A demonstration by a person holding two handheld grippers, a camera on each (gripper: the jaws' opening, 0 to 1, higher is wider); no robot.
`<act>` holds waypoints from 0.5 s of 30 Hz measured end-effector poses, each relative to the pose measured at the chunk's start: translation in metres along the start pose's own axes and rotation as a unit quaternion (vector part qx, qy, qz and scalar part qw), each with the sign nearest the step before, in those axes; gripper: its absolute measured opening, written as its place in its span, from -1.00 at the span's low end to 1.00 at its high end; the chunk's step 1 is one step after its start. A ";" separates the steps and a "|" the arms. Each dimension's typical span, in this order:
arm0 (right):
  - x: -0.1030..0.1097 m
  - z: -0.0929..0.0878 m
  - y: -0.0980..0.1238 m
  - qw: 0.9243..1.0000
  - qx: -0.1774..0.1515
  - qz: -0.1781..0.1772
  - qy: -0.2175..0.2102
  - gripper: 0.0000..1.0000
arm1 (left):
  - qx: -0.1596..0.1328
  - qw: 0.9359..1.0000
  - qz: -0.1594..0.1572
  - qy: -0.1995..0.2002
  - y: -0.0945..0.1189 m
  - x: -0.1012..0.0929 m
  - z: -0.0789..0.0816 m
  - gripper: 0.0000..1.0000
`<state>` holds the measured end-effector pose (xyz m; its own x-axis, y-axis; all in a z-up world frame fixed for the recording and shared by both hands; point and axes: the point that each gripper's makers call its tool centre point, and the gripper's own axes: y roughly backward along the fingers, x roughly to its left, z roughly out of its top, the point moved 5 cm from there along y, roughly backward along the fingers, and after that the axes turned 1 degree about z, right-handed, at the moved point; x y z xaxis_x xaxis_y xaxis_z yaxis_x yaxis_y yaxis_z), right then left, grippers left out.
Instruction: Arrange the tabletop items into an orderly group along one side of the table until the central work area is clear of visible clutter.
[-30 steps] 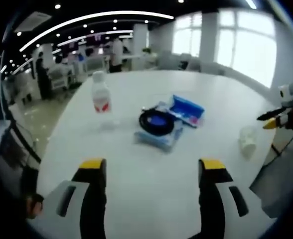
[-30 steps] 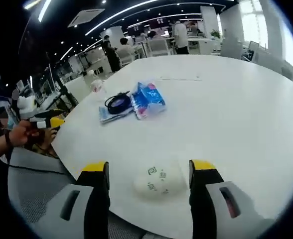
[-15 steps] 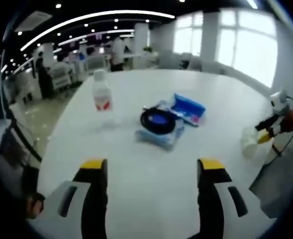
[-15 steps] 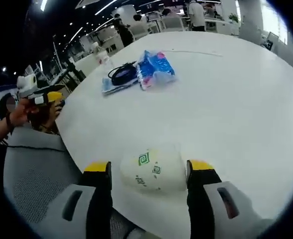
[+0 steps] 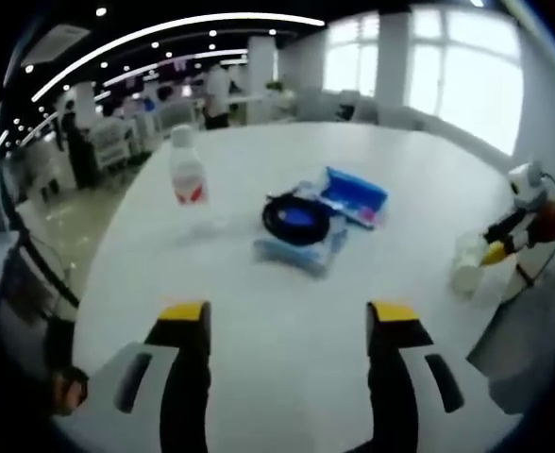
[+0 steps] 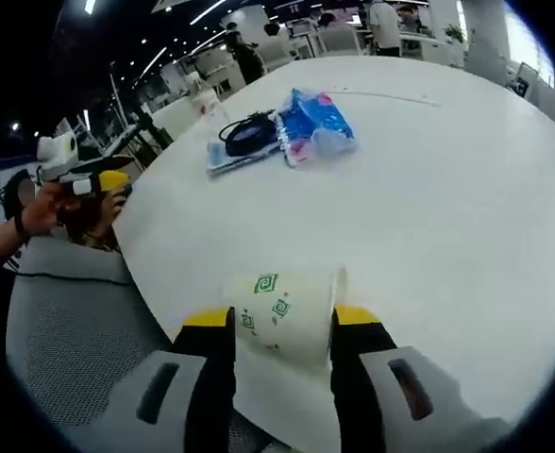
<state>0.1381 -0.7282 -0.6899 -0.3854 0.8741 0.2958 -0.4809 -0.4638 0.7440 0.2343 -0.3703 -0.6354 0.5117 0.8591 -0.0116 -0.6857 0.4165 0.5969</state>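
Gripping a paper cup (image 6: 282, 316) lying near the table (image 6: 466, 217) edge, the right gripper (image 6: 279, 326) pinches its sides. The left gripper (image 5: 289, 316) hovers spread wide. Farther off lie a coiled cable (image 5: 296, 219), blue packets (image 5: 355, 196) and an upright bottle (image 5: 188, 168).

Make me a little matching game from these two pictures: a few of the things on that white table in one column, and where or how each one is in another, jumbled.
Things
1. white paper cup with green marks
2. clear plastic bottle with a red label
3. black coiled cable
4. blue plastic packet

States
A. stands upright and alone, apart from the pile
B. lies on its side between the jaws of the right gripper
C. rests on top of a flat pale blue pack
D. lies right beside the cable pile, on the side away from the bottle

Pairs: 1-B, 2-A, 3-C, 4-D
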 end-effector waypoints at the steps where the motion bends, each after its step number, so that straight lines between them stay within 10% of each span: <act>1: 0.001 0.001 0.000 1.000 -0.002 0.000 0.001 -0.34 | -0.001 1.000 0.000 0.000 0.000 0.000 0.000 0.26; 7: 0.010 0.010 0.003 1.000 -0.012 0.006 0.009 -1.00 | -0.002 1.000 0.000 0.003 0.000 0.001 0.000 0.24; 15: 0.019 0.025 -0.003 0.999 -0.011 0.002 0.037 -0.99 | -0.006 1.000 0.000 0.007 0.001 0.002 0.001 0.22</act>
<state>0.1516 -0.7066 -0.6713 -0.4438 0.8595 0.2535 -0.4954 -0.4710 0.7299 0.2352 -0.3683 -0.6340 0.5041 0.8634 -0.0221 -0.6920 0.4191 0.5877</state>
